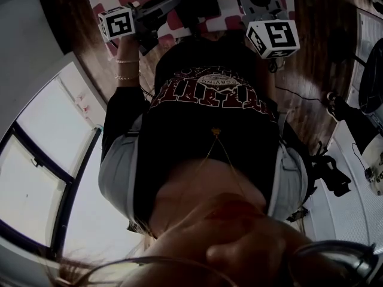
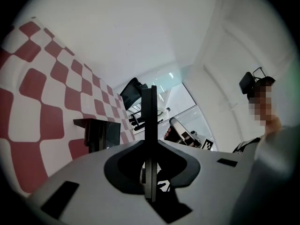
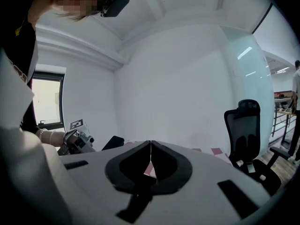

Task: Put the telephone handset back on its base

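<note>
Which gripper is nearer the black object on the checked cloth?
Left. The left gripper is just beside the black object; the right gripper sits farther off, on its opposite side.

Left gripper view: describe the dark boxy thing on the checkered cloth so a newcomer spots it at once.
The red-and-white checkered cloth fills the view's left side. On it, just left of centre, stands the dark boxy thing. It is the only object seen on the cloth, squat with a flat overhanging top, unlike the black chair beyond.
</note>
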